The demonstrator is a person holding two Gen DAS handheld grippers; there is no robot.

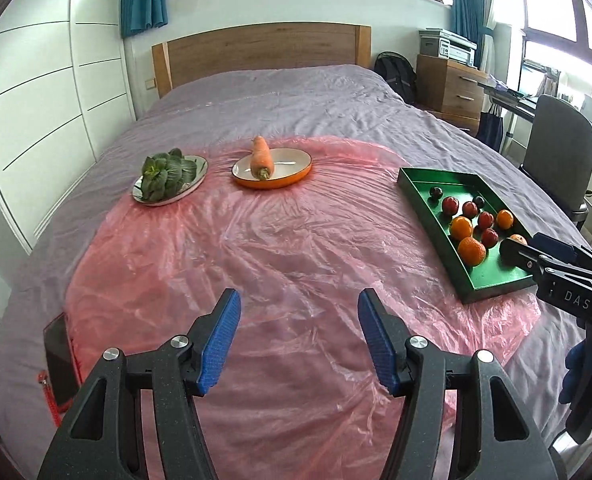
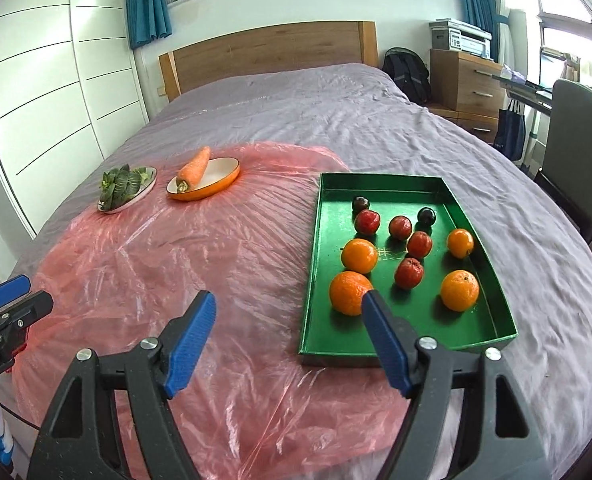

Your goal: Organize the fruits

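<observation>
Fruit fills the green tray (image 1: 423, 196) at the right of the left wrist view: oranges (image 1: 471, 251), red fruits (image 1: 450, 205) and dark plums (image 1: 435, 192) lie loose on its floor. The tray sits on a pink plastic sheet (image 1: 276, 248) spread over the bed (image 1: 296, 96). At upper centre a carrot (image 1: 261, 158) rests in an orange dish (image 1: 272, 180), and left of it a plate (image 1: 144, 198) carries bok choy (image 1: 167, 174). The left gripper (image 1: 299, 342) hovers low in the frame, jaws apart and holding nothing. The right gripper (image 1: 513, 252) enters from the right edge over the tray's near corner; whether its jaws are spread cannot be told here. In the right wrist view the tray (image 2: 319, 264) lies right of centre. The right gripper (image 2: 288, 340) has its jaws wide and empty; its right pad overlaps the nearest orange (image 2: 349, 292) in the picture, though contact cannot be told. The left gripper (image 2: 10, 300) shows at the left edge.
</observation>
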